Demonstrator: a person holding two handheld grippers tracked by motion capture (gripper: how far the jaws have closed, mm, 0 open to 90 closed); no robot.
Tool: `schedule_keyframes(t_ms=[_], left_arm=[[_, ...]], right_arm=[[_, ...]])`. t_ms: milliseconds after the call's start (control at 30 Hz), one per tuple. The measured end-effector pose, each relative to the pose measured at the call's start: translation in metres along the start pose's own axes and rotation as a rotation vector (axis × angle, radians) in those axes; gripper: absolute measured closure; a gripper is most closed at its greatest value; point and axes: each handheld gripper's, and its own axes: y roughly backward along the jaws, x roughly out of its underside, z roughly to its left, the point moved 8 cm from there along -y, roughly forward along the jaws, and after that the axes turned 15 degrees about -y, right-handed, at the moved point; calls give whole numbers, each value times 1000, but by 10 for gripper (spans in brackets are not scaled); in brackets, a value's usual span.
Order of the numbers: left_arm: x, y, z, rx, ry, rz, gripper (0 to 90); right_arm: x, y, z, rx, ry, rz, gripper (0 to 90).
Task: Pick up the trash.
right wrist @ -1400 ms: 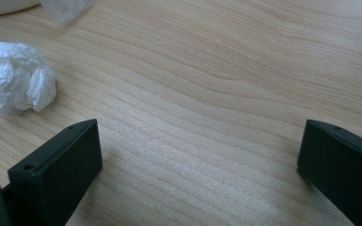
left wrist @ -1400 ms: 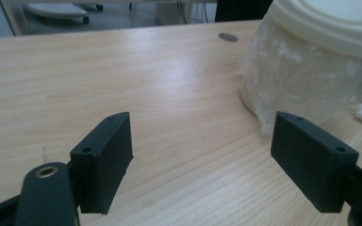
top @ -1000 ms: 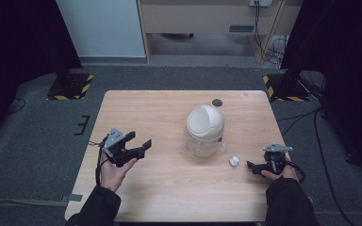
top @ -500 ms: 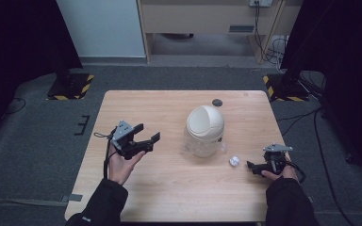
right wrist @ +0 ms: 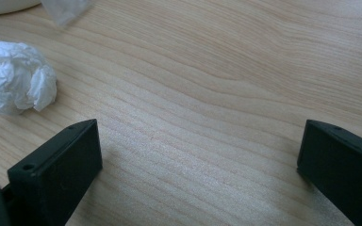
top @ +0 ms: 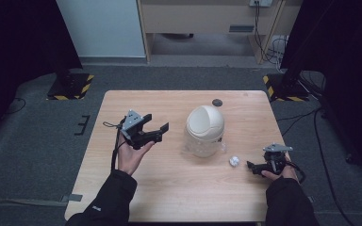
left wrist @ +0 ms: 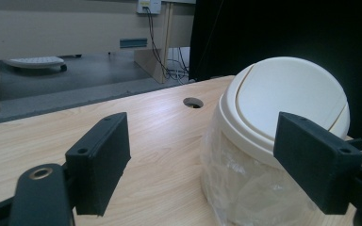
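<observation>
Filling the middle of the high view, the light wooden table [top: 179, 188] stands on grey carpet [top: 33, 155], with black curtains at the left and right edges of the frame, a pale panel [top: 101, 26] at upper left and a wooden unit [top: 202, 16] at top centre; yellow-and-black striped stand bases [top: 70, 87] sit on the carpet near the table's far corners, and cables [top: 268, 37] hang at upper right. Just right of the table's centre sits the cream domed bin [top: 205, 125], its swing lid closed and a clear plastic liner bunched around its lower body; in the left gripper view the bin [left wrist: 283, 117] takes the right half of the frame, and its dome stands partly behind the right-hand jaw. Left of the bin in the high view, well apart from it, the left gripper [top: 154, 132] is held above the wood in an upturned hand, jaws spread wide, gripping nothing and pointed toward the bin. At lower right of the high view the right gripper [top: 253, 166] rests low at the table, jaws likewise wide apart with bare wood between them. A small crumpled white paper ball [top: 234, 161] lies between bin and right gripper, near both and touching neither; in the right gripper view the ball [right wrist: 16, 77] lies at the left edge, beyond the left-hand jaw. A small dark round hole [top: 217, 102] marks the tabletop beyond the bin.
</observation>
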Motion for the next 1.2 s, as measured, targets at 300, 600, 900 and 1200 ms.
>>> schedule_keyframes(t_ms=[300,600,900,1200], left_arm=[[-13,-19,-5,13,-15,-8,184],[-23,-42,-19,40,-35,-8,176],[-25,-67,-29,56,-61,20,176],[-13,-89,-34,60,-78,76,172]], right_arm=[[0,0,0,-1,0,0,6],[0,0,0,0,0,0,6],[0,0,0,-2,0,0,6],[0,0,0,-3,2,0,6]])
